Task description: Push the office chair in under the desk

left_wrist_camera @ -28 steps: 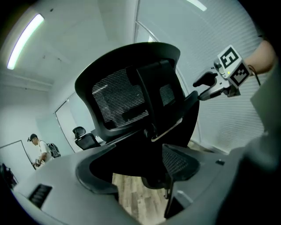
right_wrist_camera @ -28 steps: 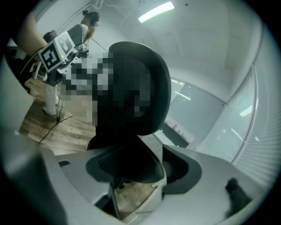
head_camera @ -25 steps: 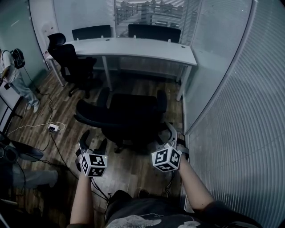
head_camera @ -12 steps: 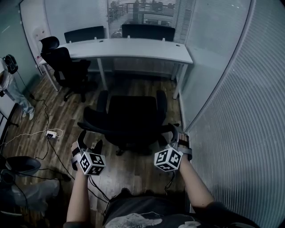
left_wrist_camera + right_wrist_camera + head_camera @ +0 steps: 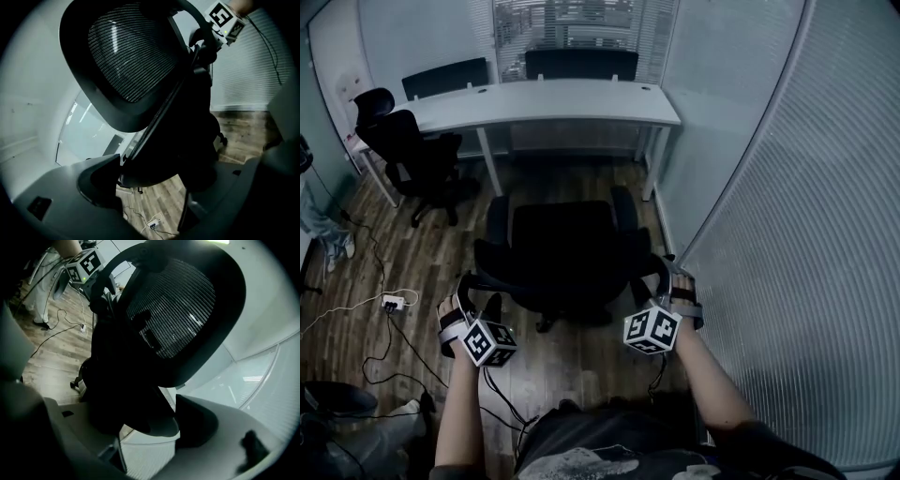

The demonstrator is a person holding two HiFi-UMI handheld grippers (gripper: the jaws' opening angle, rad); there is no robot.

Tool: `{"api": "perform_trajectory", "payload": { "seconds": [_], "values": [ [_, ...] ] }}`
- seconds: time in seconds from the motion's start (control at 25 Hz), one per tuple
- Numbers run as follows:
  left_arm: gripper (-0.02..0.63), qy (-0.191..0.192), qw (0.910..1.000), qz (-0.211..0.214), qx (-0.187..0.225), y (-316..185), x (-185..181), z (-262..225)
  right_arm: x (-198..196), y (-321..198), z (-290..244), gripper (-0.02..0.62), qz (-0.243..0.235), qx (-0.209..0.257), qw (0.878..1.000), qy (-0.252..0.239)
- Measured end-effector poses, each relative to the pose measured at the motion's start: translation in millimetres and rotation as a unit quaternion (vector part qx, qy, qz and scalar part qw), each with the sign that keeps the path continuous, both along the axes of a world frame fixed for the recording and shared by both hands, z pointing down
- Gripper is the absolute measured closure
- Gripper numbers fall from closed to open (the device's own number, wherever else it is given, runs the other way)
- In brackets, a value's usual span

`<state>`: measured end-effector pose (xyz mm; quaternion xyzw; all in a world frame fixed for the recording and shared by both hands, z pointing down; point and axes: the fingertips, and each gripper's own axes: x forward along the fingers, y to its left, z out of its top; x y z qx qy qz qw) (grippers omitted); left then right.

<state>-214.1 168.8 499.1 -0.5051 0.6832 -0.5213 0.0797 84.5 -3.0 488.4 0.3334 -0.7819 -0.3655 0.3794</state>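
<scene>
An office chair (image 5: 562, 248) stands mid-frame on the wood floor, short of the tabletop (image 5: 553, 98) at top. The left gripper (image 5: 478, 292), fingers just opened wide, and the right gripper (image 5: 667, 279), fingers spread, straddle the backrest's edges. The push looks about to begin, calling for a steady, level shove.

1. The office chair (image 5: 567, 248) is black all over, and its backrest is a fine black mesh with pale glints.
2. The desk (image 5: 581, 98) has a plain white top and white legs.
3. The floor (image 5: 562, 370) is brown wood-grain planks, streaked light and dark.
4. The second chair (image 5: 408, 150), by the desk's left end, is black too.
5. The right claw (image 5: 666, 286) has a pale grey body, and its cube is white with black square markers.
6. The right-hand wall (image 5: 806, 234) is pale grey-blue with fine horizontal stripes.
7. The panels (image 5: 581, 64) along the desk's far edge are black.
8. The power strip (image 5: 391, 302) on the floor is white.
</scene>
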Motion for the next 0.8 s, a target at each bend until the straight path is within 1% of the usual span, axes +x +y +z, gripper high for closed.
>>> {"api": "perform_trajectory", "payload": {
  "seconds": [0.08, 0.2, 0.28, 0.36, 0.4, 0.44, 0.56, 0.8],
  "values": [
    [0.241, -0.011, 0.9999, 0.009, -0.003, -3, -5, 0, -1, -1, 2, 0.307, 0.007, 0.006, 1.000, 0.014],
    [0.241, -0.012, 0.9996, 0.019, -0.015, -9, -12, 2, -4, -3, 4, 0.307, 0.017, 0.024, 0.999, 0.033],
    [0.241, -0.002, 0.9996, 0.023, -0.019, -13, -16, 2, -6, -5, -1, 0.307, 0.023, 0.036, 0.999, 0.029],
    [0.244, 0.005, 0.9995, 0.027, -0.012, -18, -20, -1, -8, -8, -6, 0.308, 0.028, 0.043, 0.999, 0.018],
    [0.290, 0.003, 0.9995, 0.030, -0.009, -20, -22, -4, -9, -9, -7, 0.308, 0.030, 0.043, 0.998, 0.016],
    [0.321, 0.000, 0.9994, 0.033, -0.010, -21, -24, -6, -10, -10, -8, 0.308, 0.032, 0.042, 0.998, 0.016],
    [0.333, -0.007, 0.9987, 0.046, -0.020, -23, -24, -4, -9, -12, -6, 0.312, 0.037, 0.040, 0.998, 0.022],
    [0.339, -0.021, 0.9976, 0.063, -0.021, -34, -29, 0, -11, -20, -1, 0.319, 0.049, 0.033, 0.998, 0.033]
  ]
}}
